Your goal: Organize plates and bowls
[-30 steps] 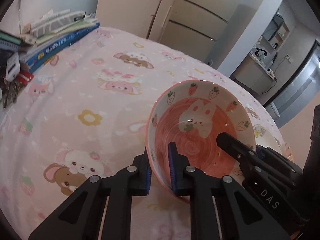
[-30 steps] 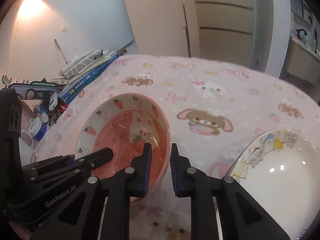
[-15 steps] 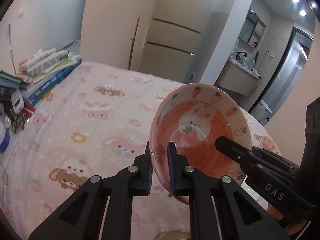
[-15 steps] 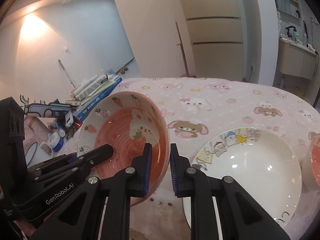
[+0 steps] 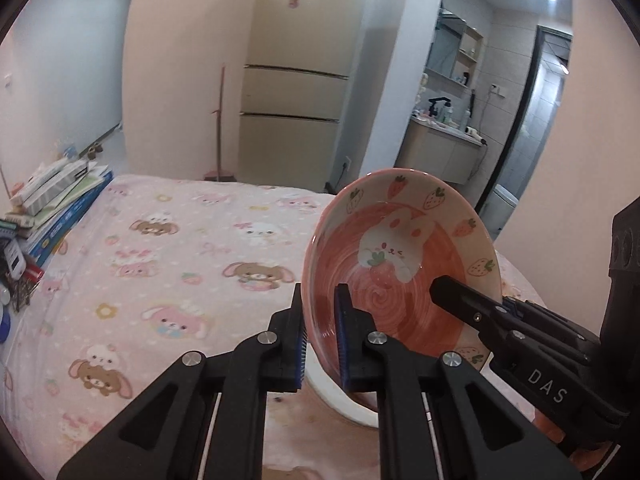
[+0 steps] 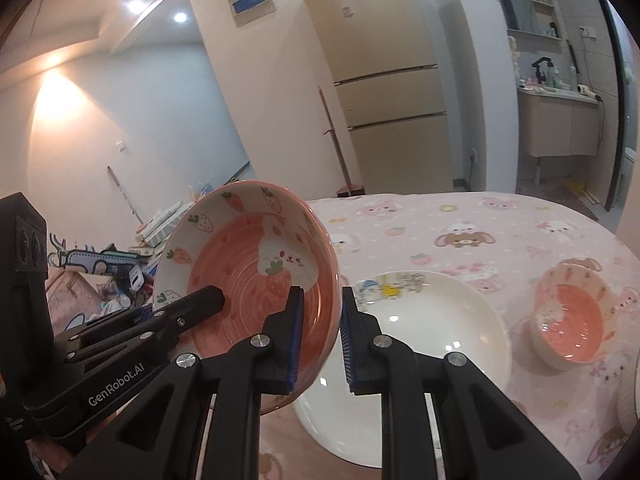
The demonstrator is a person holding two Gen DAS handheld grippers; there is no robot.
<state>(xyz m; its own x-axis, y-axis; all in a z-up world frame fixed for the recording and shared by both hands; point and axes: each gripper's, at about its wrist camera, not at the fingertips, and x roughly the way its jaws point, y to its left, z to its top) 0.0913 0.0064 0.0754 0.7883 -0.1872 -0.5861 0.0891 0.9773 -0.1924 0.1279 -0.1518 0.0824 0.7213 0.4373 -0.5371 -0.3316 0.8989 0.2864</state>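
Observation:
A pink bowl [image 5: 400,268] with a rabbit and strawberries hangs in the air above the table, tilted. My left gripper [image 5: 320,336] is shut on its left rim and my right gripper [image 6: 320,336] is shut on its right rim. The same pink bowl [image 6: 248,276] fills the left of the right wrist view, with the left gripper's finger reaching into it. Below it on the pink cloth lies a wide white plate [image 6: 420,344] with a cartoon print. A smaller pink bowl [image 6: 570,320] stands to the right of that plate.
The table [image 5: 180,260] wears a pink cartoon cloth. Books and boxes [image 5: 56,200] are stacked at its left edge, with small clutter [image 6: 100,268] beside them. A fridge [image 5: 296,112] and a broom [image 5: 219,120] stand behind the table.
Both grippers have lifted the pink bowl off the cloth and carried it up and right over the white plate. The bowl now stands more tilted.

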